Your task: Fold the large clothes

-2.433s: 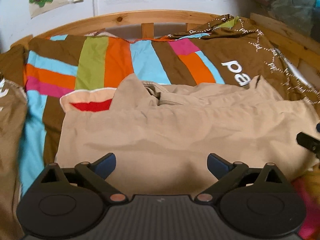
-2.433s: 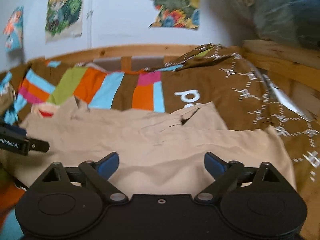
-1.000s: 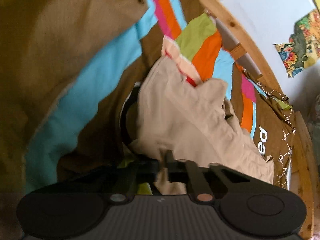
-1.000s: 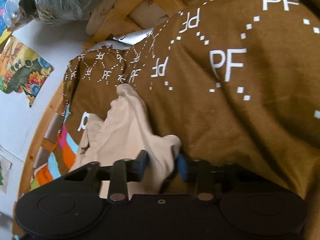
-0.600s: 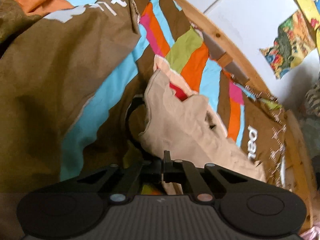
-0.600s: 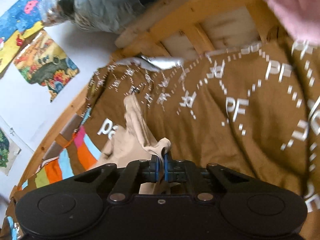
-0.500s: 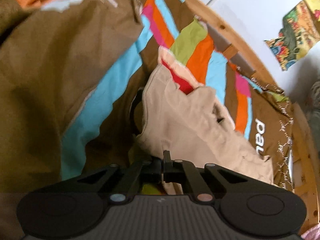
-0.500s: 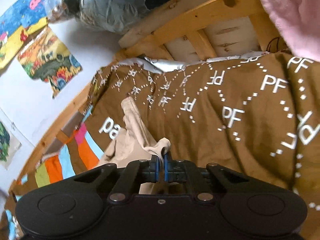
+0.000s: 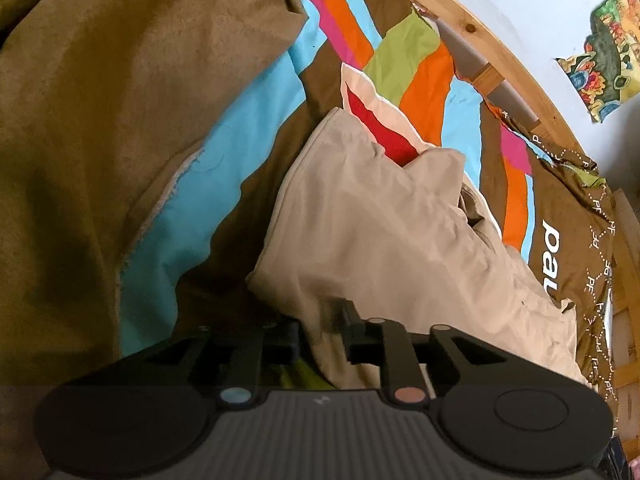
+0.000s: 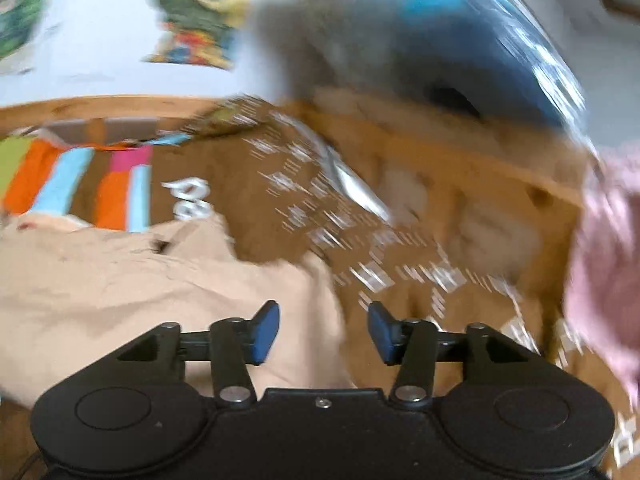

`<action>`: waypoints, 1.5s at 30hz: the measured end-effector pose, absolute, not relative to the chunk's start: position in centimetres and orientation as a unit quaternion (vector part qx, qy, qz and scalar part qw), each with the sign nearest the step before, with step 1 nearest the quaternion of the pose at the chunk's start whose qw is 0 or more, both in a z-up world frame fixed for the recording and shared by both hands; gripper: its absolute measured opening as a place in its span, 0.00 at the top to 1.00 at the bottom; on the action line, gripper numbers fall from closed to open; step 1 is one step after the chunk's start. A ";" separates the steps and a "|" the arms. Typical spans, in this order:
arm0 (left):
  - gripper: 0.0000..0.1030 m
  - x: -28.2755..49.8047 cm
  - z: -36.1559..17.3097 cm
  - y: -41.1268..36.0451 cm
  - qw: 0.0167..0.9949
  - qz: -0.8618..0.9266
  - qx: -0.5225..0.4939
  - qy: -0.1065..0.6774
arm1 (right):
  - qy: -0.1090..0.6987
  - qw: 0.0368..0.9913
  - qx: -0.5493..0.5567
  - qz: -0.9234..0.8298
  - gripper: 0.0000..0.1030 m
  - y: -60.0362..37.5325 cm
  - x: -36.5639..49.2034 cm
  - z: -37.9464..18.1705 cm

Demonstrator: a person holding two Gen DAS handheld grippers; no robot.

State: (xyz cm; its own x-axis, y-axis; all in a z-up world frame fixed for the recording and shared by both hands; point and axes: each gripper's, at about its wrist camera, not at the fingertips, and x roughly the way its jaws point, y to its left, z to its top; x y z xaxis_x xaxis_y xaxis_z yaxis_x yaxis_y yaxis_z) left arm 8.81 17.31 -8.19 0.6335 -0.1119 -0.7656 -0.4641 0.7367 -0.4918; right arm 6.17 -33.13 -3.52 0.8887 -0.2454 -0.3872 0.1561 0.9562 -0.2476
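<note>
Our left gripper (image 9: 320, 334) has just been opening, jaws part-spread, a fold of the beige garment (image 9: 384, 232) between them, grip likely loosened. Our right gripper (image 10: 322, 330) has just been opening too, nothing between its pads, garment edge (image 10: 132, 292) lying below. Garment is spread on the striped brown bedspread (image 9: 224, 184); wooden bed frame (image 9: 460, 28) behind, pink cloth (image 10: 608, 280) at right, blurred

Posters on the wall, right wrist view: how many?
2. One colourful poster above the wooden bed frame; a green one cut off at the left edge. Blurred; others may be hidden.
</note>
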 end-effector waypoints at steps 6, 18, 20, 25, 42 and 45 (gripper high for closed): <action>0.49 9.0 -8.7 17.1 0.834 0.122 -0.329 0.427 | 0.213 0.966 -0.135 0.050 0.49 -27.6 8.4 -4.7; 0.45 9.2 -8.8 17.1 0.834 0.120 -0.325 0.429 | 0.214 0.939 -0.234 0.131 0.32 -20.1 10.8 -8.8; 0.51 9.2 -8.8 17.1 0.835 0.115 -0.327 0.427 | 0.223 0.939 -0.228 0.132 0.31 -20.0 11.0 -9.4; 0.85 9.0 -8.6 16.6 0.848 0.097 -0.327 0.406 | 0.253 0.937 -0.193 0.143 0.31 -20.9 11.6 -10.8; 0.98 7.4 -1.7 8.0 0.945 0.066 -0.029 0.318 | 0.233 0.948 -0.147 0.159 0.32 -22.3 11.1 -12.2; 0.99 6.9 -1.0 5.3 0.949 0.083 0.027 0.302 | 0.232 0.949 -0.137 0.163 0.31 -22.7 11.1 -12.2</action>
State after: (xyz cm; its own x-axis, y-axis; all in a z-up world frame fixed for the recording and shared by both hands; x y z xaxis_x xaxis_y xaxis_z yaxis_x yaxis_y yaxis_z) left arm 6.90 5.32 -1.02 0.8040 0.1745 -0.5684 -0.1424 0.9847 0.1009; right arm 11.07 -22.68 -12.18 0.8388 0.2464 -0.4855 -0.3733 0.9094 -0.1834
